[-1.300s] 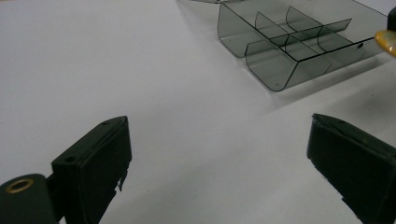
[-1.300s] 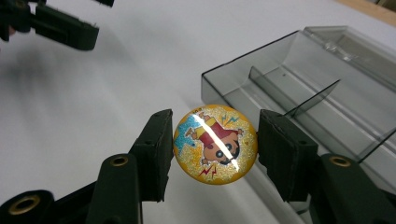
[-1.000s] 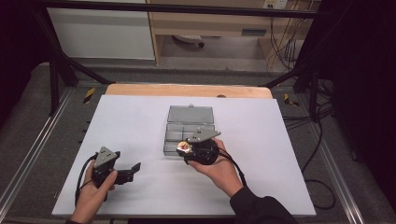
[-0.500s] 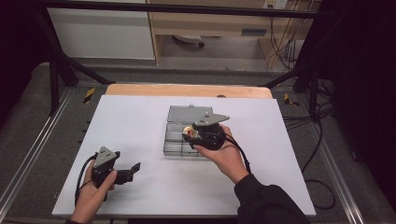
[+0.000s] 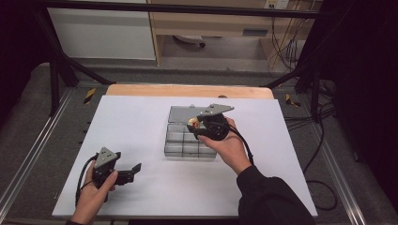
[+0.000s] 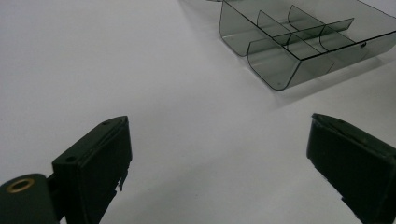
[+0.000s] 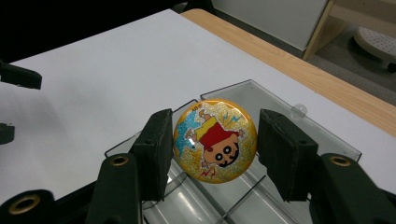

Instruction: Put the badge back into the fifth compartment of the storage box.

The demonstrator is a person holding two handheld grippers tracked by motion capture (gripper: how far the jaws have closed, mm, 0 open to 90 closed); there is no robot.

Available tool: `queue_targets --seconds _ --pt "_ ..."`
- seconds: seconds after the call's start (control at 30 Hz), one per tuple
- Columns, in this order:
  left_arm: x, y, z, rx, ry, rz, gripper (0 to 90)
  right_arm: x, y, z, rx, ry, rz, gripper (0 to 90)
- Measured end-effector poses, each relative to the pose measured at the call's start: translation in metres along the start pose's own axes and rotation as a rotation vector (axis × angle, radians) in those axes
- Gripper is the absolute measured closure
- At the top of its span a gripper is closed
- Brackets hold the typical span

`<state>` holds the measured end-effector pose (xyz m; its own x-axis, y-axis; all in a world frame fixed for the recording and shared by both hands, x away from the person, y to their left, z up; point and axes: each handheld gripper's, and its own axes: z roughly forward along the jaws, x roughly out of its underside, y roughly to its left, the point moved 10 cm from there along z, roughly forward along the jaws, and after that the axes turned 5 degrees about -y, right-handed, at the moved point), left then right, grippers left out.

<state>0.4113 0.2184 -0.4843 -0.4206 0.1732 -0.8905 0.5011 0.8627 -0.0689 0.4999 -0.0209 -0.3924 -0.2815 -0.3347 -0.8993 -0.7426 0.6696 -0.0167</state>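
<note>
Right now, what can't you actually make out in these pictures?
- Badge: right gripper view; whether the right-hand pad touches it is unclear.
- Box: high view; the hand and right gripper cover its far compartments.
- Box's far end: left gripper view; cut off by the top edge.

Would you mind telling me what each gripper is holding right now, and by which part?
The right gripper holds a round cartoon badge by its opposite rim edges, above the compartment box. The left gripper is open and holds nothing.
</note>
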Motion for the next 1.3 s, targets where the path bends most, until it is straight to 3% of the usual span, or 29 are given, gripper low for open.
queue_targets --seconds 0.5,1.3 --pt "0.0 0.001 -0.001 -0.005 -0.001 0.005 7.1 0.008 -0.018 0.014 0.016 0.042 0.011 46.7" --pt "0.0 0.001 0.0 -0.01 0.003 0.0 6.9 0.024 -0.023 0.03 0.009 0.12 0.009 46.7"
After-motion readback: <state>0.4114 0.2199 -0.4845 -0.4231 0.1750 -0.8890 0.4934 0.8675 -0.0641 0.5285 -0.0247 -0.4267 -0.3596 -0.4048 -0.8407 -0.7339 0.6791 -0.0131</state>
